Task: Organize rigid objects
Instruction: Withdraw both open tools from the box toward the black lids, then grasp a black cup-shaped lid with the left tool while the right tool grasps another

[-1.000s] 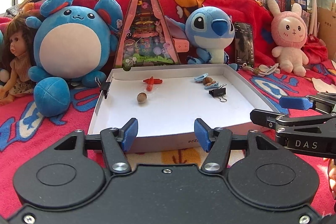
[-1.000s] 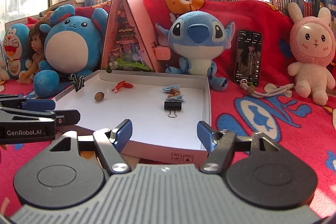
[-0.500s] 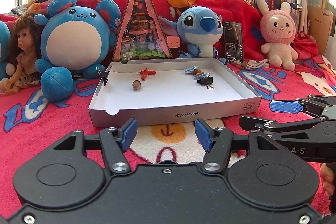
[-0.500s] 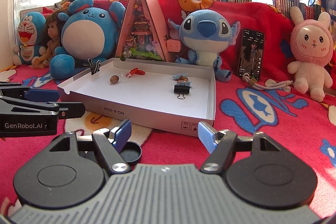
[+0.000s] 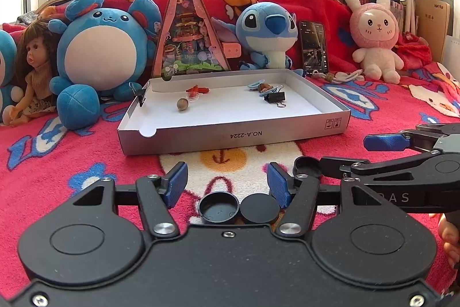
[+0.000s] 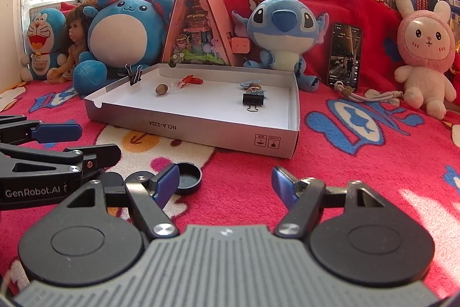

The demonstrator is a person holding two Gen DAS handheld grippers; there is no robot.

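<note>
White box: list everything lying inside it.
Inside the white box: a brown nut, a red-orange piece, a black binder clip and a light-blue clip cluster. Another binder clip grips the left wall. The near wall hides the front floor strip.

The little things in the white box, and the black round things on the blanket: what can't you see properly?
- Blue and brown bits, left wrist view: too small to name; the black binder clip overlaps them.
- Clear piece by the red toy, both views: too faint to identify.
- Black caps, left wrist view: gripper body cuts off their near edges.
- Third black cap, right wrist view: partly behind the right gripper's jaws.
</note>
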